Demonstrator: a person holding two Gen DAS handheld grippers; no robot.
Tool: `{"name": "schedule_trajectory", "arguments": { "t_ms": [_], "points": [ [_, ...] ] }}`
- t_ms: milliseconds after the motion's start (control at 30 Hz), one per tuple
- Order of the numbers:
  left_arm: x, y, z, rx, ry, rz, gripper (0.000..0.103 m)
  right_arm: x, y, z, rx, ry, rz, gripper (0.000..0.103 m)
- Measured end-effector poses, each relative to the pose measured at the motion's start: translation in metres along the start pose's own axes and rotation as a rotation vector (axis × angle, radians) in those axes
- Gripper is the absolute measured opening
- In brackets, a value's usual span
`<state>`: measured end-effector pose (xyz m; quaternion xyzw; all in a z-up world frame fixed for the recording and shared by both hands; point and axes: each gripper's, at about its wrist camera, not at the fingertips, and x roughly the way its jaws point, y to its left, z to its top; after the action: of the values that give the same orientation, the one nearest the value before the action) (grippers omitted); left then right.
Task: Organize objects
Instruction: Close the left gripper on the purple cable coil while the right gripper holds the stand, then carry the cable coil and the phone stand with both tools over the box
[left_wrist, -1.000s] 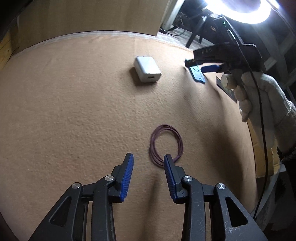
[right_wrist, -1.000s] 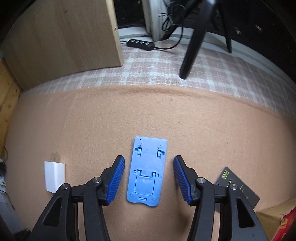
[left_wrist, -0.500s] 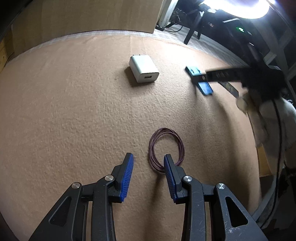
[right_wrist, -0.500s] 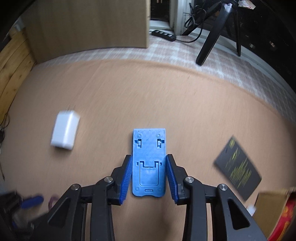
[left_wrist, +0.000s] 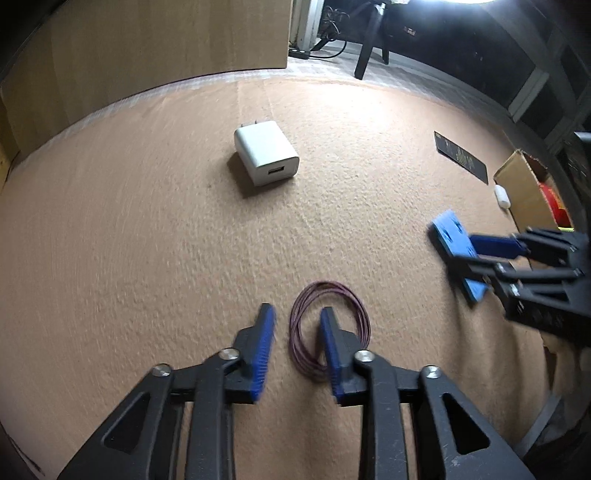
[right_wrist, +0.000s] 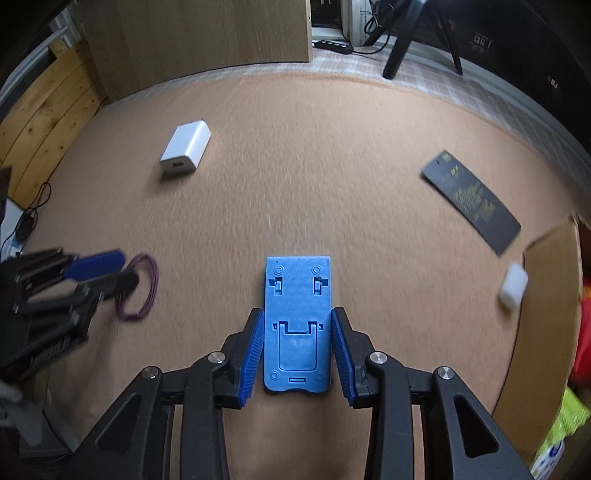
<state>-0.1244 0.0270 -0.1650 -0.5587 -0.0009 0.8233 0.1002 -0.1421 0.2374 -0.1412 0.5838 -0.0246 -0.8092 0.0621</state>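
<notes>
My right gripper (right_wrist: 297, 314) is shut on a flat blue phone stand (right_wrist: 297, 291), pads pressing on its two long edges. In the left wrist view the stand (left_wrist: 448, 232) hangs at the right, above the tan mat. My left gripper (left_wrist: 295, 310) points down at a purple cable loop (left_wrist: 364, 314). Its jaws are closing, with the loop's left strand between them and one finger inside the ring; the pads are not pressing on it. The right wrist view shows that loop (right_wrist: 151, 280) at the left, beside the left gripper (right_wrist: 110, 273).
A white USB charger (left_wrist: 266, 153) lies on the mat (left_wrist: 147, 240) farther back. A black card (right_wrist: 471, 195), a small white piece (right_wrist: 513, 284) and an open cardboard box (right_wrist: 550, 295) sit at the right edge. A wooden panel and tripod legs stand beyond the mat.
My right gripper closed on the blue stand and carried it nearer to the left gripper. My left jaws narrowed around the loop's left strand.
</notes>
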Motion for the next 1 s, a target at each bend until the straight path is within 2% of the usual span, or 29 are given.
{"name": "schedule_trajectory", "arguments": {
  "t_ms": [200, 533, 700, 1000],
  "points": [
    [0.0, -0.007, -0.001, 0.011, -0.004, 0.006, 0.004, -0.007, -0.003, -0.016, 0.022, -0.001, 0.005, 0.033],
    [-0.009, -0.022, -0.027, -0.051, -0.006, -0.075, 0.003, -0.016, -0.008, -0.039, 0.078, -0.017, 0.022, 0.033],
    [-0.016, -0.031, -0.037, -0.047, -0.004, -0.091, 0.003, -0.026, -0.013, -0.05, 0.103, -0.029, 0.037, 0.033],
    [-0.053, -0.05, -0.03, -0.025, -0.071, -0.125, 0.003, -0.07, -0.033, -0.061, 0.155, -0.113, 0.05, 0.033]
  ]
}}
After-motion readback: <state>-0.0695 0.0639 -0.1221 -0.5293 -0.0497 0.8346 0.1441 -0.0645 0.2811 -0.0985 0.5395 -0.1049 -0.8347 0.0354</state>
